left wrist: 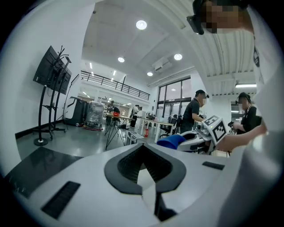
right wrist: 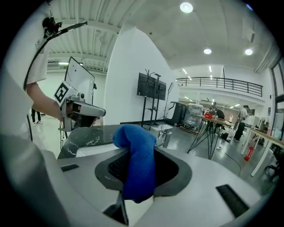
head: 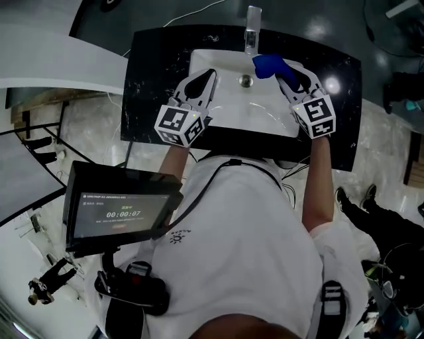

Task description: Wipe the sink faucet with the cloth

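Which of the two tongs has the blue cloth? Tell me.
The right tongs, near the faucet: a blue cloth is clamped between them. The left tongs are shut on nothing.

Blue cloth [right wrist: 137, 159], white sink [head: 268, 114] (black counter [head: 149, 66])

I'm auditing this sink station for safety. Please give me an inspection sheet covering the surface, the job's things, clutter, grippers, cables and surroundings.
Surface: black marble counter with a white sink basin set in it.
Job's things: faucet at the basin's back edge; blue cloth just below the spout, contact cannot be told.
Clutter: nothing seen on the counter.
Grippers: left gripper shut and empty over the basin's left side; right gripper shut on the cloth.
Cables: white cable behind the counter; black cable across the person's shirt.
Surroundings: open hall, screen on a stand, people at tables.
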### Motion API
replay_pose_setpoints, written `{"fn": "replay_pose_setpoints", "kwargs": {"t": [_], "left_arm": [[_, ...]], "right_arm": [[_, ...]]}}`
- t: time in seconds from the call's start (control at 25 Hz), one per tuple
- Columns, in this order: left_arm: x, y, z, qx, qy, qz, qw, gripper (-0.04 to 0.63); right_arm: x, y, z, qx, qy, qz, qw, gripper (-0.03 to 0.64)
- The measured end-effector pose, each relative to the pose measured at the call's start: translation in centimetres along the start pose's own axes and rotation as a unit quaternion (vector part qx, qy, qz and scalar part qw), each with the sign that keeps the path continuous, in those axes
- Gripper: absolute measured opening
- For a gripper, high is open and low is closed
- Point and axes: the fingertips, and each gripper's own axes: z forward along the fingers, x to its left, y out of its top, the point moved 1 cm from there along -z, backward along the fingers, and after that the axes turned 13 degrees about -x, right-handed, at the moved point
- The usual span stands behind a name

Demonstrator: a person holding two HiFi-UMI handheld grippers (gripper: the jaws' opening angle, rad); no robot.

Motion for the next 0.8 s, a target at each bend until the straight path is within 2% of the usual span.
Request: {"fn": "replay_pose_setpoints", "kwargs": {"t": [0.24, 0.48, 0.8], "left_arm": [[0.2, 0.2, -0.6, 0.002, 0.009, -0.003, 1.0, 0.002], [-0.2, 0.1, -0.9, -0.001, 0.018, -0.011, 0.9998, 0.002], [-0.4, 0.4, -1.0, -0.002, 0.024, -0.008, 0.9997, 0.002]], "right_arm": [[-5.5, 3.5, 5.1, -0.016, -0.005, -0.034, 0.999, 0.123], [-11.9, 5.9, 10.2, -0.005, -0.022, -0.078, 0.997, 0.123], [-15.7, 7.6, 14.2, 0.02, -0.033, -0.142, 0.989, 0.123]]}}
